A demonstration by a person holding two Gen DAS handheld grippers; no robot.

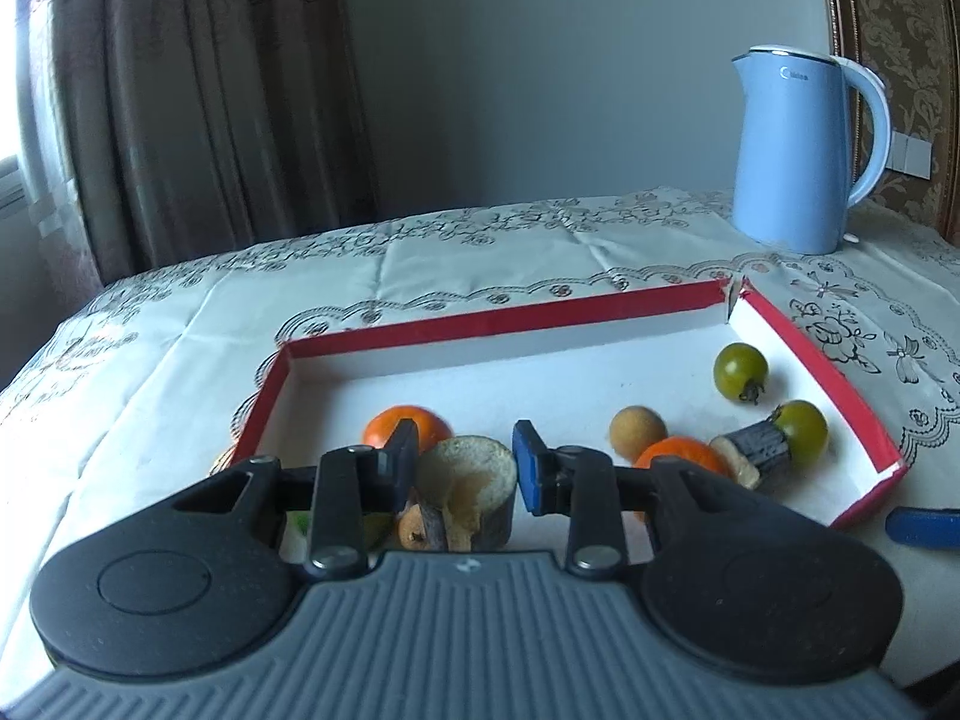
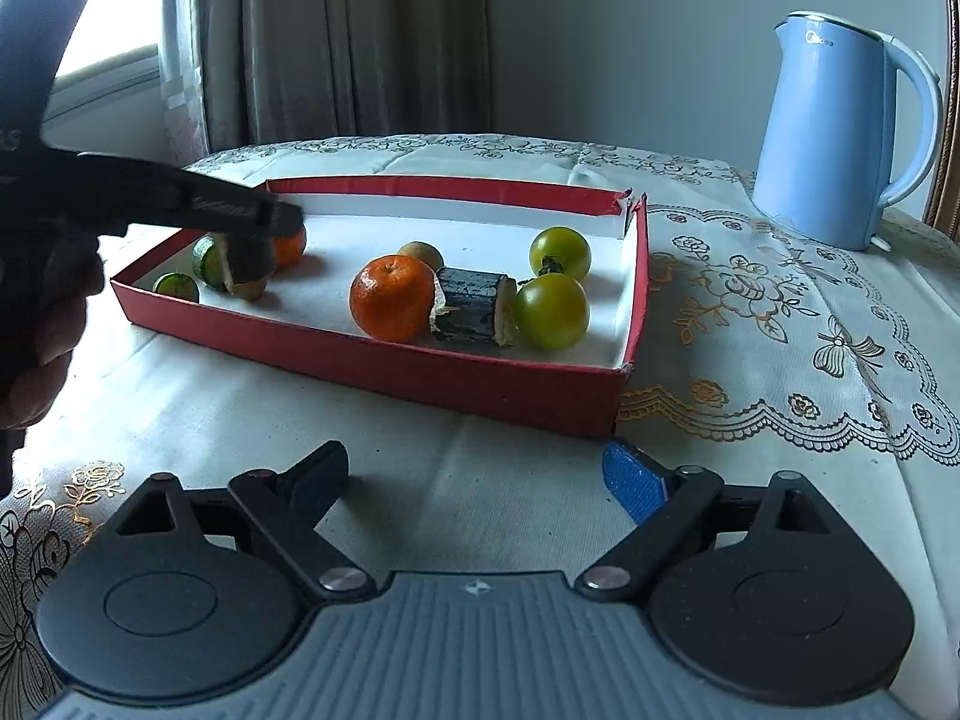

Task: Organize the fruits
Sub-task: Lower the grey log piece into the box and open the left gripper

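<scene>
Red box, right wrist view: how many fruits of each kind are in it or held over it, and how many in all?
Oranges: 2
Green tomatoes: 2
Small green fruits: 2
Dark cane pieces: 2, one gripped by the left gripper
Small brown round fruit: 1
Total: 9
</scene>
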